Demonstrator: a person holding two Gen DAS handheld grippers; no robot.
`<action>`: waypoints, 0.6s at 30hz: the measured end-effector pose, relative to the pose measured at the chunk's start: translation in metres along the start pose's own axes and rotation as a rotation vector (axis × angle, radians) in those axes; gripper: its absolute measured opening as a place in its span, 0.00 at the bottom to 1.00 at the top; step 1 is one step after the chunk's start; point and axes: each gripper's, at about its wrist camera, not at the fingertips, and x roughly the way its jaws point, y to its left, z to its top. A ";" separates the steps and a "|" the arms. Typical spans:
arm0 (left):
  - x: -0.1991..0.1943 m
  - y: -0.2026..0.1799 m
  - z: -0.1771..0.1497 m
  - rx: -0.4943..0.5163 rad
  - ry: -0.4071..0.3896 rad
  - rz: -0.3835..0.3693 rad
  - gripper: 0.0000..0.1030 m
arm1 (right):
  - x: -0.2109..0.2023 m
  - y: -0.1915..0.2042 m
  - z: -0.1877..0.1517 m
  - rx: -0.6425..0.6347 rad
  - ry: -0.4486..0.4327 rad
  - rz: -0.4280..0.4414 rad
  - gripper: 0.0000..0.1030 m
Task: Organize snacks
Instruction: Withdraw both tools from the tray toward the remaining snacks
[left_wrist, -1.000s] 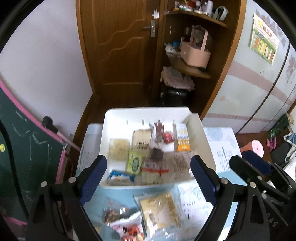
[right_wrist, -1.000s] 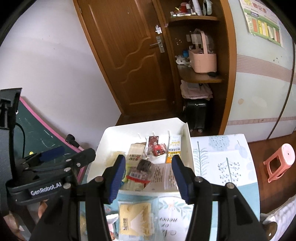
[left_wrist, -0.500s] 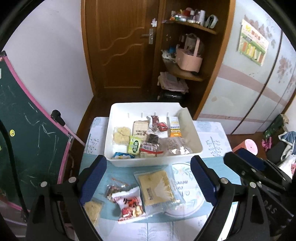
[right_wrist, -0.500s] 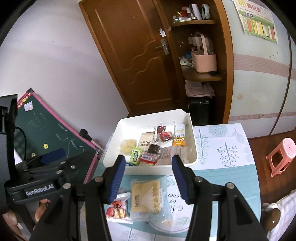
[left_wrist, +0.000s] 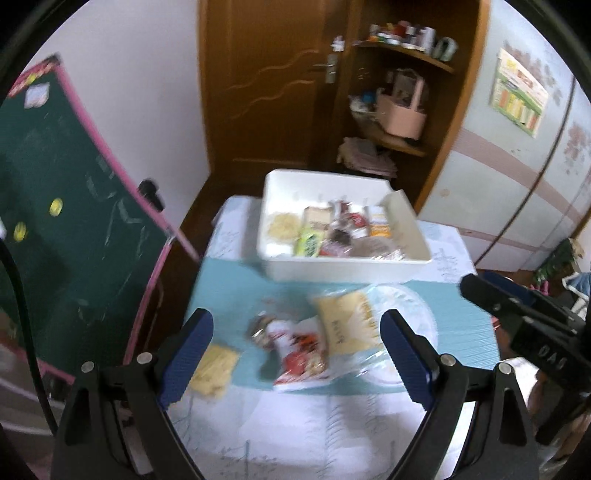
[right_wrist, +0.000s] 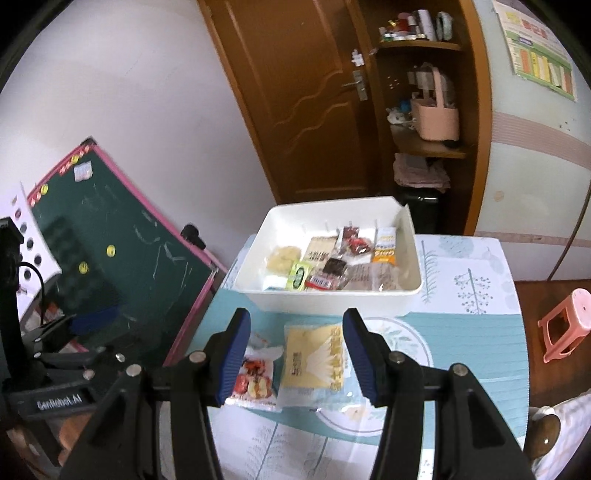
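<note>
A white bin (left_wrist: 343, 267) (right_wrist: 321, 302) at the far side of the table holds several snack packets. Loose on the table in front of it lie a clear packet of yellow crackers (left_wrist: 347, 321) (right_wrist: 312, 358), a red-and-white packet (left_wrist: 299, 350) (right_wrist: 255, 380), a small dark packet (left_wrist: 258, 326) and a small yellow packet (left_wrist: 216, 365). My left gripper (left_wrist: 295, 354) hangs open above the loose packets, holding nothing. My right gripper (right_wrist: 297, 354) is open too, its pads apart above the yellow cracker packet, not touching it.
A green chalkboard with a pink frame (left_wrist: 66, 206) (right_wrist: 122, 251) leans at the table's left edge. Behind the table are a wooden door (left_wrist: 266, 81) and corner shelves with a pink basket (right_wrist: 436, 118). A pink stool (right_wrist: 565, 321) stands on the floor to the right.
Both grippers have drawn back from the bin toward the near side of the table. The bin looks smaller and farther, and more loose packets have come into view. Neither gripper's opening has changed.
</note>
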 end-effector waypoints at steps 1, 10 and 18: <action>0.001 0.010 -0.007 -0.011 0.010 0.000 0.89 | 0.002 0.002 -0.004 -0.007 0.012 0.007 0.51; 0.042 0.072 -0.062 -0.025 0.147 0.084 0.89 | 0.043 0.025 -0.040 -0.019 0.154 0.068 0.51; 0.087 0.105 -0.077 -0.065 0.244 0.094 0.89 | 0.094 0.043 -0.061 -0.023 0.260 0.085 0.55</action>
